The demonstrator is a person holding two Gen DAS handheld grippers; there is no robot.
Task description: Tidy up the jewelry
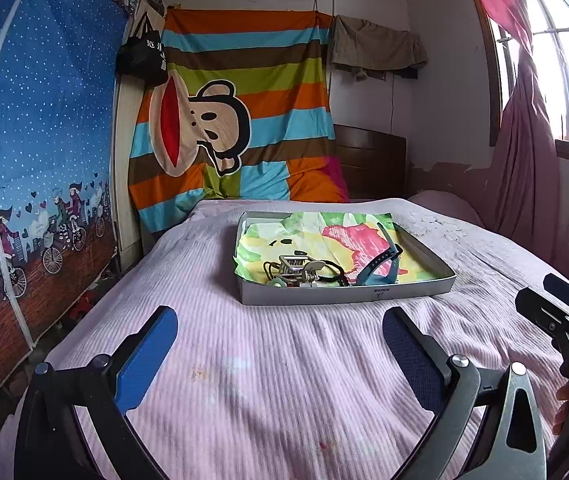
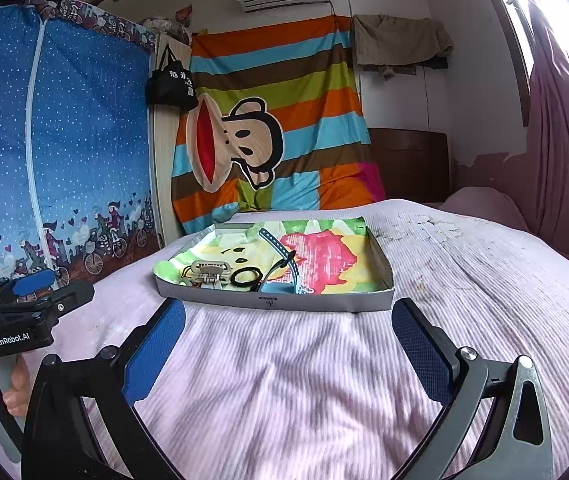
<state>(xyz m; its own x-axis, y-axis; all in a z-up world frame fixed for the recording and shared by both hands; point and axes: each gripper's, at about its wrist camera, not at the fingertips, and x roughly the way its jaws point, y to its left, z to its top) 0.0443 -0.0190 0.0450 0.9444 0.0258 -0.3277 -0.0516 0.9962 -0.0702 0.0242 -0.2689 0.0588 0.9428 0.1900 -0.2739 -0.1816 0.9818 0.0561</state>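
Bed: a pink ribbed blanket (image 1: pixel 268 364) is seen filling the lower half of both frames; a broad bare stretch of it lies between the tray and the two tools.
Edges: in the left wrist view the bed's side edge is seen running along the lower left of the frame, beside a blue dotted wardrobe cover (image 1: pixel 40 152); a pink curtain (image 1: pixel 524 160) hangs at the right of the frame.
Tray: one shallow grey box tray (image 1: pixel 344 296) is shown at mid-frame, lined with a bright printed cloth (image 1: pixel 324 236), its near wall facing the cameras.
Jewelry: the pieces are gathered in the tray's near corner, at its lower left in both views.
Count: one beige hair claw clip (image 2: pixel 210 271), one black hair tie (image 2: pixel 246 276) and one blue strap watch (image 2: pixel 284 268) are made out; a small pale green piece (image 1: pixel 274 281) at the clip's side cannot be identified.
Left hand-held gripper (image 1: pixel 280 344): its blue-padded fingers are held wide apart, with nothing between them, low over the blanket and well short of the tray.
Right hand-held gripper (image 2: pixel 288 340): its fingers are likewise spread with nothing in them; the tray's near wall is seen just beyond the fingertips, the jewelry up and left of centre.
Tools: two are counted, each also caught at the edge of the other's frame.
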